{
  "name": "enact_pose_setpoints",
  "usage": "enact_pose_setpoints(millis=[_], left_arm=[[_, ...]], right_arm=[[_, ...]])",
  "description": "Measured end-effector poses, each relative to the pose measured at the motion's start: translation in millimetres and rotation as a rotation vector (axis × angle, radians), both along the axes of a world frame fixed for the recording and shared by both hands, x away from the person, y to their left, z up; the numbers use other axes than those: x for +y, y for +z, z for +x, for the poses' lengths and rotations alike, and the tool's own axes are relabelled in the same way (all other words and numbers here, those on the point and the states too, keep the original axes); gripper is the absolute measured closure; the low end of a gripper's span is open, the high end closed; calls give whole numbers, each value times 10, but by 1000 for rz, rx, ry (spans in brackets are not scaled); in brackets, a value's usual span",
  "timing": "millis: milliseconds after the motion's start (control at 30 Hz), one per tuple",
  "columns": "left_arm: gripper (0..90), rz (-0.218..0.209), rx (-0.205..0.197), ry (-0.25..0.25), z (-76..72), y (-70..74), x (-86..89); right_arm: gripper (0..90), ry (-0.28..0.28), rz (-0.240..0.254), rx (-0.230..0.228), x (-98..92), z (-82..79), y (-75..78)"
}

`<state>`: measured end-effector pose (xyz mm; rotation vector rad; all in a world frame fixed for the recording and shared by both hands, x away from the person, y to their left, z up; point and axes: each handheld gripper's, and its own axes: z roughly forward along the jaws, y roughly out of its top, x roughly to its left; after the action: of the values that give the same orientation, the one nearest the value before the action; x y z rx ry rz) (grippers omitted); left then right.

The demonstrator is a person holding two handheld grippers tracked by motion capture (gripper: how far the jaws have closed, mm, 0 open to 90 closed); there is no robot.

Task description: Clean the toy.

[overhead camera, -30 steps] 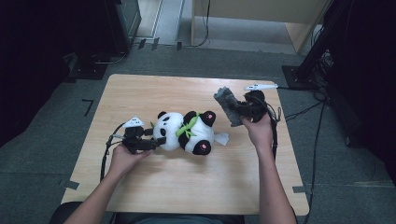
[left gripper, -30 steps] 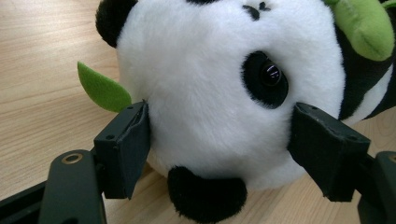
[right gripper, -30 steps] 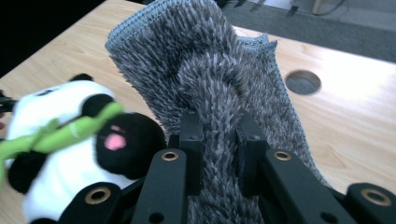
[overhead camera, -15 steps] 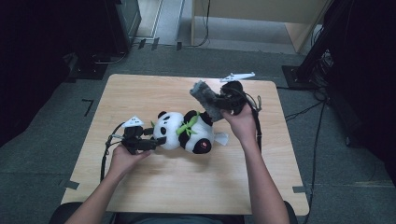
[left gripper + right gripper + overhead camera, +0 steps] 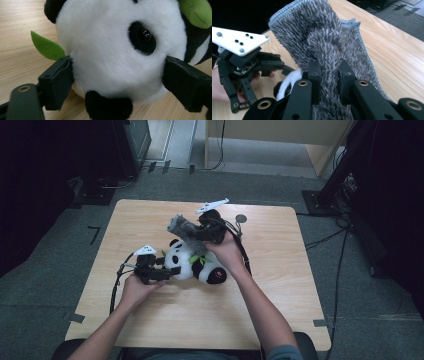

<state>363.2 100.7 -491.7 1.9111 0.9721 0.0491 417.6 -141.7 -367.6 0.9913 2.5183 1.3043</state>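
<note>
Cloth point(image 5: 329, 42) pinched in right gripper point(image 5: 329, 75); left gripper point(image 5: 117, 75) jaws just widening around panda point(image 5: 117, 50)

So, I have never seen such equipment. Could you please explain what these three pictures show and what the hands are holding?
A person sits at a wooden table and holds hand-operated tongs in each hand; there is no robot arm. One picture looks down from above; the other two come from cameras riding on each tool. A plush panda lies on the table. The left tongs bracket its white head, and their jaws have just been opening, so whether they press on it is unclear. The right tongs are shut on a grey fuzzy cloth, held above the panda.
</note>
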Motion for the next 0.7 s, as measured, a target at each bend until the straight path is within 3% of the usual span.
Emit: enact_pose_setpoints(millis=[133, 233, 333, 433, 567, 700], left_arm=[[232, 25, -15, 6, -33, 22, -26], [275, 43, -23, 7, -56, 42, -33], [325, 59, -34, 4, -70, 49, -36], [339, 61, -31, 3, -72, 42, -45], [337, 53, -22, 8, -62, 41, -62], [337, 43, -14, 10, -50, 36, -58]], right_arm=[[769, 29, 22, 1, 132, 11, -36], [769, 65, 66, 25, 235, 20, -86], [764, 74, -10, 31, 340, 41, -193], [748, 75, -102, 72, 372, 104, -353], [754, 60, -124, 70, 294, 146, -401], [748, 8, -155, 55, 208, 190, -408]])
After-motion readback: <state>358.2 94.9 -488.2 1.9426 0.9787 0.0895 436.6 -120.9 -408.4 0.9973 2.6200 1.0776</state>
